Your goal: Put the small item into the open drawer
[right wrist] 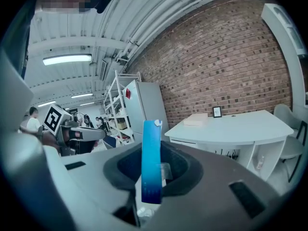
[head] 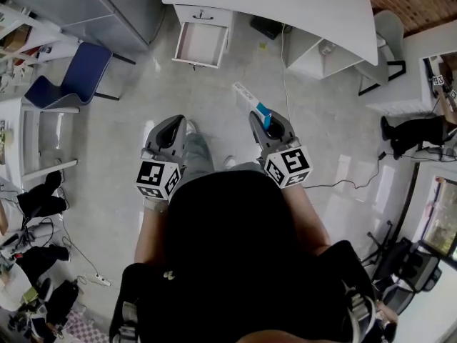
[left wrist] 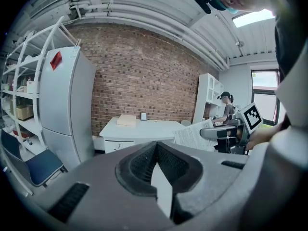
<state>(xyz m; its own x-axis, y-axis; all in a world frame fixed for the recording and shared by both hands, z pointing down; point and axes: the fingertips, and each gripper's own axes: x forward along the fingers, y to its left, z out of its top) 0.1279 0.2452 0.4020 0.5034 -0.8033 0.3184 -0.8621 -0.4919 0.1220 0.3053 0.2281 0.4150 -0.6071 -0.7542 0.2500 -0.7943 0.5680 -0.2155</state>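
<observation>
Holding a slim blue-and-white packet (head: 246, 95) edge-on in the right gripper (head: 261, 120), up above the floor and well short of the open drawer (head: 202, 43) under the left end of the white desk (head: 285, 6). Carrying nothing in the left gripper (head: 173, 122), jaws pressed together. Probably light, thin-walled and easy to crush, with slick faces. Best pinched gently across the broad flat sides near mid-length. Printed densely on the white face, but too fine to read; no brand made out.
</observation>
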